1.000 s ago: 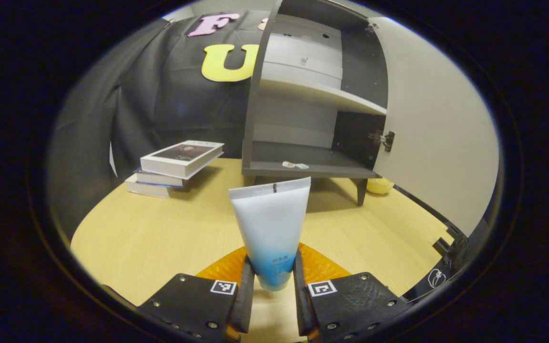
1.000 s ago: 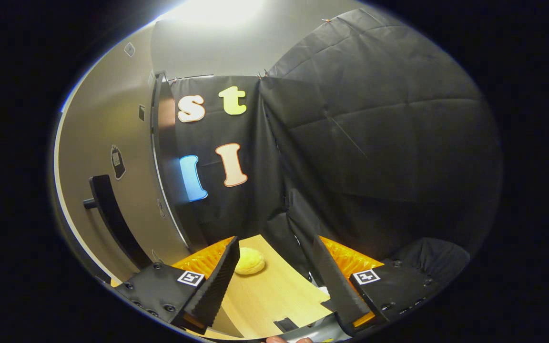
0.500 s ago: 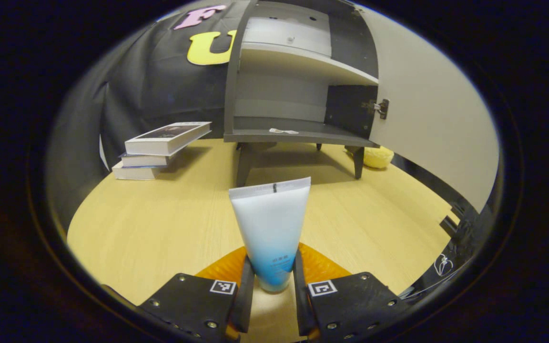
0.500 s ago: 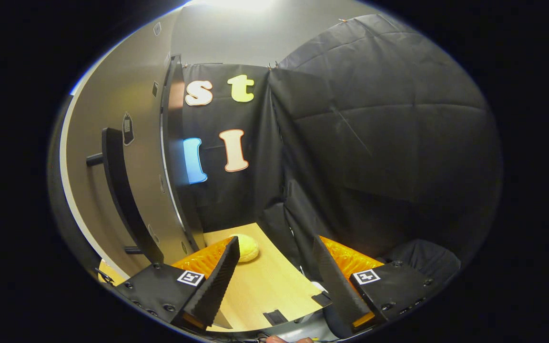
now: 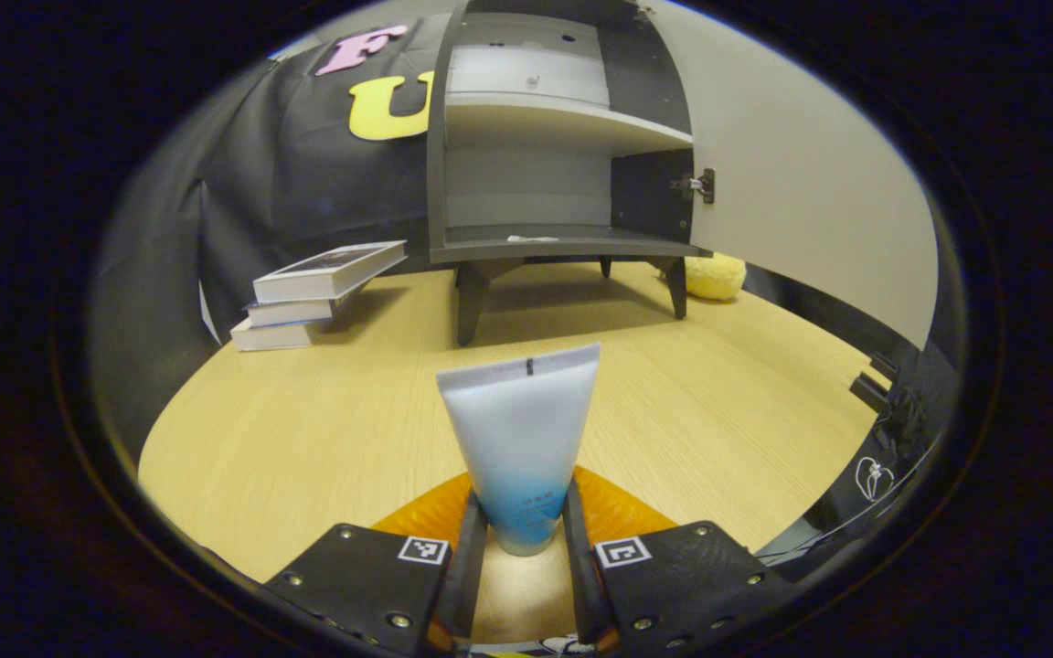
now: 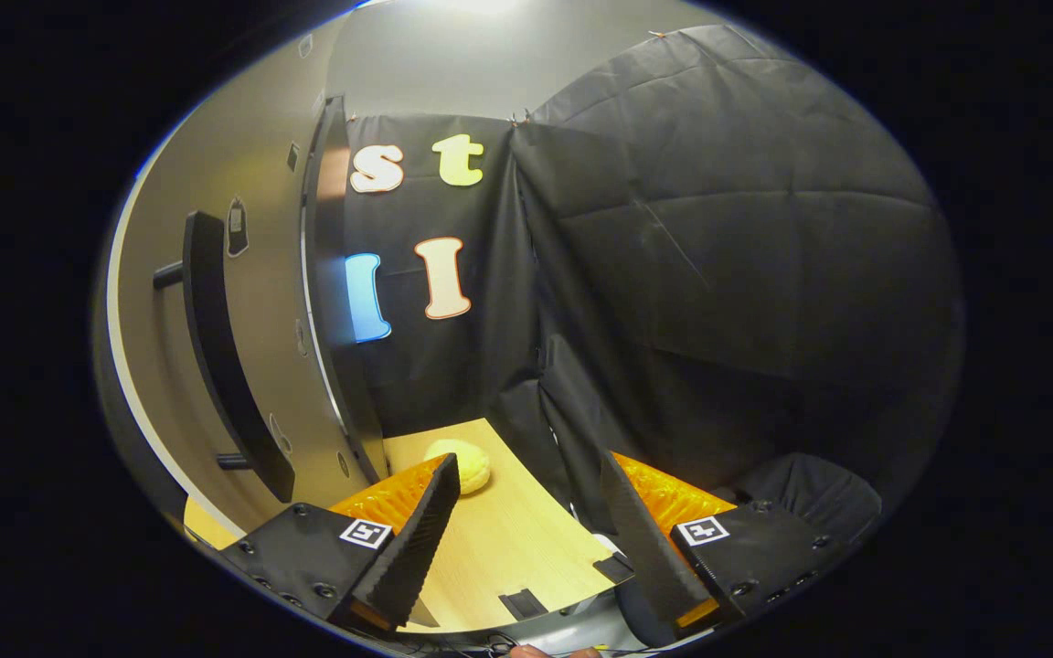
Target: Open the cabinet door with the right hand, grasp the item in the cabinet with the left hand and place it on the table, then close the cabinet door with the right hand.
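In the left gripper view, my left gripper point(image 5: 520, 535) is shut on a white-and-blue tube point(image 5: 519, 439), held upright with its crimped end up, low over the wooden table point(image 5: 307, 429). The grey cabinet point(image 5: 536, 164) stands behind with its door point(image 5: 792, 210) swung wide to the right; a small white scrap lies on its lower shelf point(image 5: 572, 245). In the right gripper view, my right gripper point(image 6: 526, 521) is open with nothing between its fingers, to the right of the open door point(image 6: 261, 302) and its dark bar handle point(image 6: 225, 347).
A stack of books point(image 5: 312, 292) lies on the table left of the cabinet. A yellow plush ball point(image 5: 714, 277) rests behind the cabinet's right leg, the same ball point(image 6: 458, 463) lying near the table's corner. Black cloth walls surround the table.
My left gripper has carried the tube lower and back from the cabinet, which now looks farther and higher. The right gripper has shifted slightly; the door handle sits higher in its view.
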{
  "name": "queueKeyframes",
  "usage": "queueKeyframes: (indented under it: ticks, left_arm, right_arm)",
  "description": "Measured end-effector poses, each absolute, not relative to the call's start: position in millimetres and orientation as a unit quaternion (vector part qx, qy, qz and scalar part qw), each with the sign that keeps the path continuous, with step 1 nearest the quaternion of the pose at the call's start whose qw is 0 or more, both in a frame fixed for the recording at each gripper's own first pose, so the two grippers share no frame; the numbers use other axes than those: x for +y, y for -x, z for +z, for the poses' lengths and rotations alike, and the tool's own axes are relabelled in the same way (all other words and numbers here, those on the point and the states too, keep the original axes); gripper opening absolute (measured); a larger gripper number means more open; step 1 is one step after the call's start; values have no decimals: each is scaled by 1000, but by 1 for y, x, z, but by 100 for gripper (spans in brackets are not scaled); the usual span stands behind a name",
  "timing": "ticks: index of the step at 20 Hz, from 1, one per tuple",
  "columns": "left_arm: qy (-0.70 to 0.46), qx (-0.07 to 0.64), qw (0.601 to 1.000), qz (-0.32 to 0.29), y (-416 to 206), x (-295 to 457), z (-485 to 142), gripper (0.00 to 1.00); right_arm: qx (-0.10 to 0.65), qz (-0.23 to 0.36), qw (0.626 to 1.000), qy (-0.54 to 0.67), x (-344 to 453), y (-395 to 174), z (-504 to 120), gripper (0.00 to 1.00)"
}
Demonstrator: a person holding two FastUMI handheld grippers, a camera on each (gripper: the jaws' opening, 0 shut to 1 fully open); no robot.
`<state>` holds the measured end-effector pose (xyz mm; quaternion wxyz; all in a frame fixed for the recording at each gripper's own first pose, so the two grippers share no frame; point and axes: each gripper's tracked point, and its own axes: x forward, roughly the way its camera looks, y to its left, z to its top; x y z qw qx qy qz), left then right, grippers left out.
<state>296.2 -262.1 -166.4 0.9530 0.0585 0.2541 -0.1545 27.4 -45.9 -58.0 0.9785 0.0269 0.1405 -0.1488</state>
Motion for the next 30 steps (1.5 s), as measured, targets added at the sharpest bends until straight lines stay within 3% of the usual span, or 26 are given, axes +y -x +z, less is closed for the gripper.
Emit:
queueKeyframes:
  ticks: [2, 3, 5, 9, 10, 15, 19, 21, 23, 27, 28, 30]
  left_arm:
    - [-66, 253, 953, -152, -292, -261, -165, 51]
    - [-66, 254, 953, -151, -291, -261, -166, 46]
    - [-65, 254, 953, -150, -288, -259, -164, 52]
    - [-63, 238, 958, -147, -288, -255, -138, 92]
    - [-62, 229, 959, -153, -289, -257, -124, 95]
    - [-54, 158, 974, -155, -273, -254, -20, 95]
    - [-27, 103, 991, -86, -266, -242, 87, 92]
    - [-21, 77, 996, -43, -266, -237, 140, 95]
    - [-8, 54, 998, 3, -271, -235, 184, 92]
    - [-18, 32, 998, 46, -273, -245, 246, 95]
    - [-27, 28, 998, 55, -272, -248, 259, 92]
    - [-38, 25, 996, 71, -263, -257, 282, 91]
  right_arm:
    - [144, -145, 978, -26, -44, -29, -61, 97]
    - [145, -144, 978, -28, -44, -30, -63, 97]
    - [146, -144, 978, -32, -45, -33, -64, 97]
    - [153, -152, 976, -42, -48, -32, -66, 97]
    - [152, -152, 976, -46, -49, -33, -65, 97]
    - [144, -145, 977, -58, -61, -44, -69, 97]
    - [129, -127, 982, -56, -78, -60, -64, 97]
    - [123, -112, 985, -51, -87, -66, -56, 97]
    - [109, -92, 989, -46, -92, -70, -41, 97]
    - [78, -35, 996, -39, -86, -79, -9, 97]
    - [69, -18, 996, -49, -80, -81, -2, 92]
    - [59, 24, 996, -66, -64, -82, 8, 97]
